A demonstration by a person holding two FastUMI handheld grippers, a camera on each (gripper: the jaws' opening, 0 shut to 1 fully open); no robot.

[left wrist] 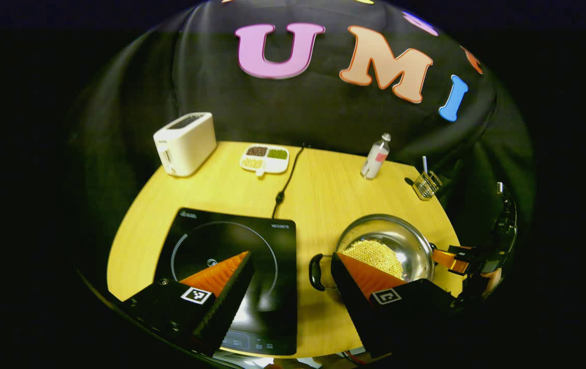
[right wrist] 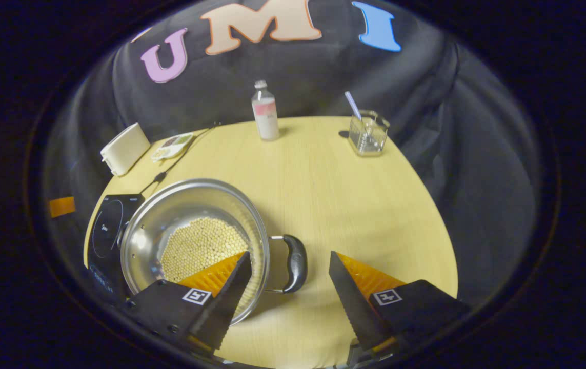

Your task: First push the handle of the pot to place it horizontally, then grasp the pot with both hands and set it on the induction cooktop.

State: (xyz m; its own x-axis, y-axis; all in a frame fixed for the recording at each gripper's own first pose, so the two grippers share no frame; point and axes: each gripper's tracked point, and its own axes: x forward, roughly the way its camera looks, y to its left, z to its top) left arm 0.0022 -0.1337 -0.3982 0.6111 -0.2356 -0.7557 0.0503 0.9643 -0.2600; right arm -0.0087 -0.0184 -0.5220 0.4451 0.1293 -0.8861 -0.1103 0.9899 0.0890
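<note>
I see one worktop (left wrist: 323,195) across the middle of both views. One cooktop (left wrist: 231,246) lies at lower centre-left of the left gripper view, its cable running up the frame. One pot (right wrist: 190,230), with pale grains inside, sits just right of the cooktop on the bare wood; in the right gripper view it is at lower left. It has two loop handles: one (right wrist: 295,262) points between my right tool's (right wrist: 290,284) fingers, the other (left wrist: 316,271) shows at lower centre of the left gripper view, between the fingers of my left tool (left wrist: 290,284).

Both tools stand with fingers apart, gripping nothing. I judge the handles already lie level, so the two-handed grasp is in hand. Next I need each tool eased forward onto its handle, then closed together.

Toward the top of the frame: one toaster (left wrist: 185,143), one divided dish (left wrist: 265,158), one bottle (left wrist: 376,157), one glass (right wrist: 368,134).
</note>
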